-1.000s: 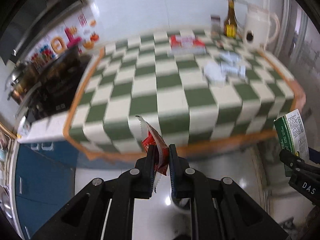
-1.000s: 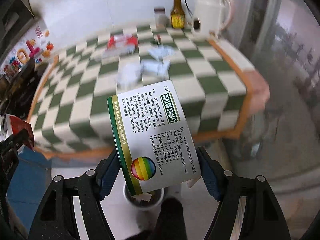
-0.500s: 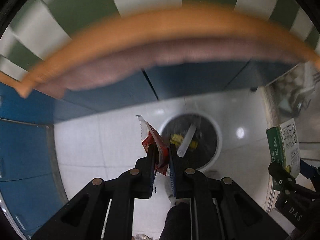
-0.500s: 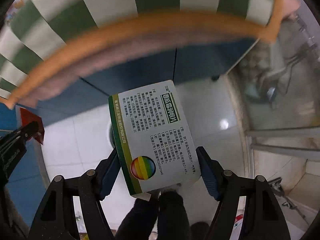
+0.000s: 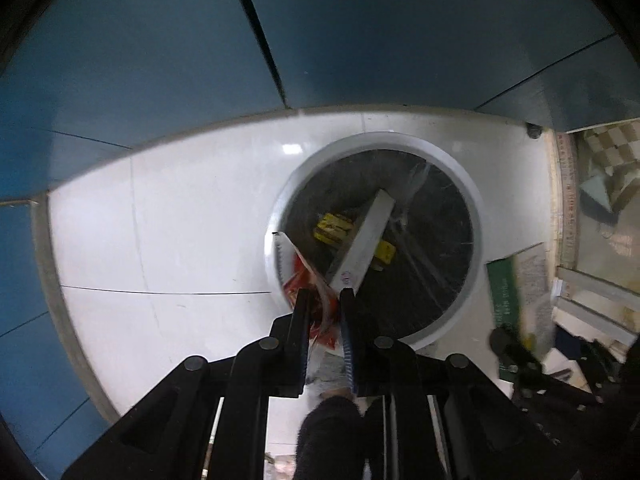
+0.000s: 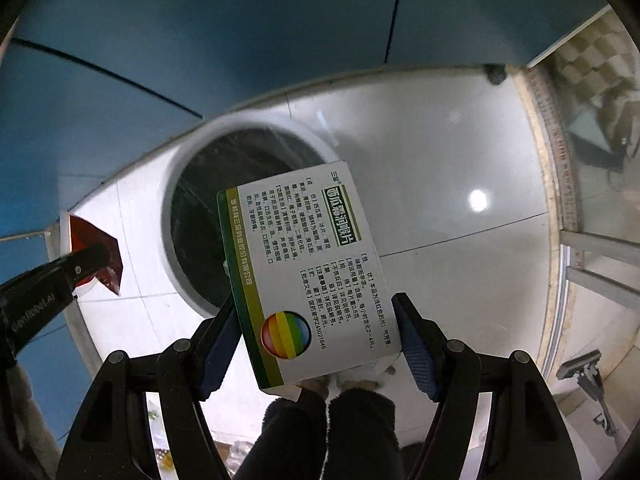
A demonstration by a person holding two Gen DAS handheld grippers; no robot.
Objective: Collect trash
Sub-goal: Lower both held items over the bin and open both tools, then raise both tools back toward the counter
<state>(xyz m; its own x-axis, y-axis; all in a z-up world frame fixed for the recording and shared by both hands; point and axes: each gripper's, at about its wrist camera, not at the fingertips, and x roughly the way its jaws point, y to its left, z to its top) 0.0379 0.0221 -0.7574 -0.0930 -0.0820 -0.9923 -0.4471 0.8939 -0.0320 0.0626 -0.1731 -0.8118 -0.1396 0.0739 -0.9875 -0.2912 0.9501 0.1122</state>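
Observation:
My left gripper [image 5: 324, 300] is shut on a red snack wrapper [image 5: 310, 286] and holds it over the near rim of a round white trash bin [image 5: 476, 216] lined with a dark bag. Inside lie yellow wrappers [image 5: 334, 226] and a white box [image 5: 362, 242]. My right gripper [image 6: 316, 320] is shut on a white and green medicine box [image 6: 304, 264], held above the bin [image 6: 180, 160], slightly right of its opening. The wrapper [image 6: 94, 242] also shows at the left of the right wrist view. The box [image 5: 516, 292] shows blurred at the right of the left wrist view.
Blue cabinet doors [image 5: 360, 32] stand behind the bin. The bin rests on glossy white floor tiles [image 5: 168, 232]. A glass partition with a wooden sill [image 6: 560, 184] runs along the right. The person's dark-trousered legs [image 6: 328, 432] are below the grippers.
Both grippers tilted down from the checkered table top to the floor and moved closer to the bin. The wrapper and the box stay gripped.

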